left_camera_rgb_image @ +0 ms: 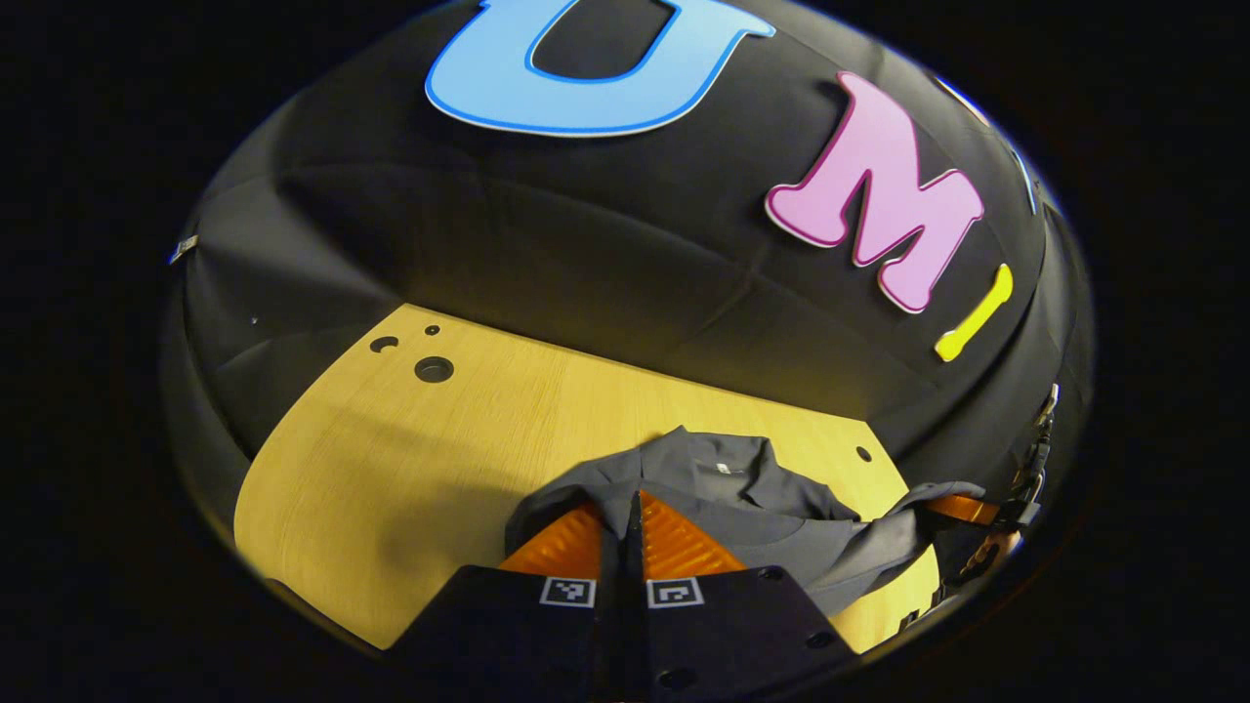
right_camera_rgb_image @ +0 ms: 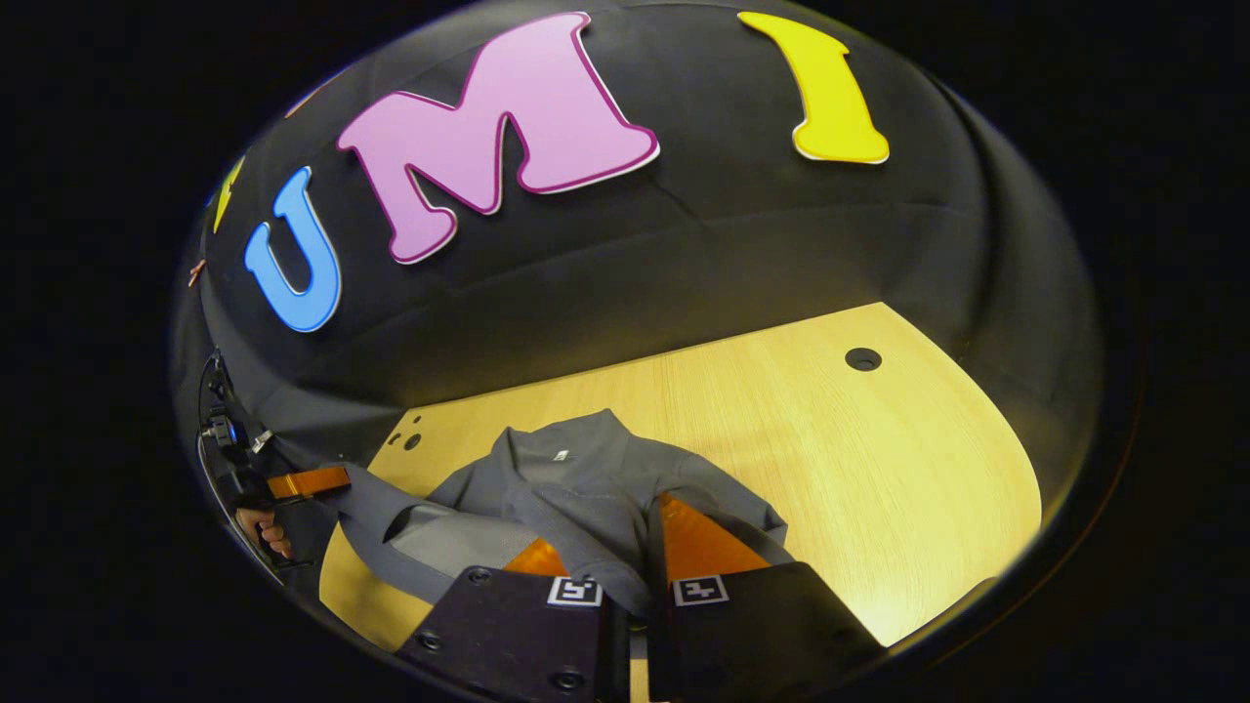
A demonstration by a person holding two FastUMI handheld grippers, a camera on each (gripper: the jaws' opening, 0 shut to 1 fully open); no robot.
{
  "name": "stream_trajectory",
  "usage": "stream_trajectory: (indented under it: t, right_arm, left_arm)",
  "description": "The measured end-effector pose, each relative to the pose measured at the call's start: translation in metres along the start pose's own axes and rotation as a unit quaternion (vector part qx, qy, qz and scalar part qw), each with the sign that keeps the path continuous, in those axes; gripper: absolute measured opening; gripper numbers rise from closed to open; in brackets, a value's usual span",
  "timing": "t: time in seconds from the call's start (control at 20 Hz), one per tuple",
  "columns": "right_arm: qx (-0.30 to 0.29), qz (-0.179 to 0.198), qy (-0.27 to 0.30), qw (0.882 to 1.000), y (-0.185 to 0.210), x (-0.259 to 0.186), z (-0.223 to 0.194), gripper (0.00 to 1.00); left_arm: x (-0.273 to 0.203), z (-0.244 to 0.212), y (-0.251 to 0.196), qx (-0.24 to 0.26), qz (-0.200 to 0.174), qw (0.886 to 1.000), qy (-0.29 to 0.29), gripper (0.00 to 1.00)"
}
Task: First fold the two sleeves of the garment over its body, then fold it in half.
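Left gripper view | wooden table [left_camera_rgb_image: 410, 469] | both hand-held grippers clamp grey garment [left_camera_rgb_image: 742, 488]

A pale wooden table [left_camera_rgb_image: 410, 469] with round holes [left_camera_rgb_image: 434, 369] stands against the booth's black cloth wall [left_camera_rgb_image: 547, 244].

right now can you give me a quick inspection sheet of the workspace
surface: wooden table, a few round holes near its far edge.
job's things: grey garment lying on the table, collar toward the wall, cloth bunched and lifted at both sides, not flat.
clutter: nothing seen.
grippers: left gripper shut on a fold of the garment; right gripper shut on the garment too; a hand holds the left one.
cables: dark cables behind the left gripper at the booth's edge.
surroundings: black cloth wall behind the table.
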State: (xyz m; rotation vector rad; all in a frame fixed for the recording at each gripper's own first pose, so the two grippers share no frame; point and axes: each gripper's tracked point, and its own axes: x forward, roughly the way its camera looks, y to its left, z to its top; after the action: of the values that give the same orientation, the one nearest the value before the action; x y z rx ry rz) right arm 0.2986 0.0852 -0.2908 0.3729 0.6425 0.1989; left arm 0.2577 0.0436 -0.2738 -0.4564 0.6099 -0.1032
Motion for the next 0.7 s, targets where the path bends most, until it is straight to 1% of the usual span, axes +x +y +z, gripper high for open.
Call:
stream_trajectory:
  t: [0.2,0.4,0.6,0.7]
  right_arm:
    - [-0.007,-0.012,0.010,1.000,-0.016,0.046,-0.003,0.21]
    - [-0.014,-0.023,0.033,0.999,-0.029,0.085,-0.025,0.21]
    - [-0.014,-0.035,0.051,0.998,-0.042,0.112,-0.045,0.21]
    - [-0.010,-0.041,0.063,0.997,-0.048,0.124,-0.056,0.20]
  left_arm:
    - [0.039,0.001,0.016,0.001,0.023,1.000,0.001,0.05]
    - [0.070,-0.017,0.033,0.000,0.048,0.999,0.024,0.05]
    - [0.093,-0.032,0.048,0.003,0.073,0.997,0.038,0.05]
    - [0.104,-0.045,0.053,0.012,0.086,0.995,0.057,0.05]
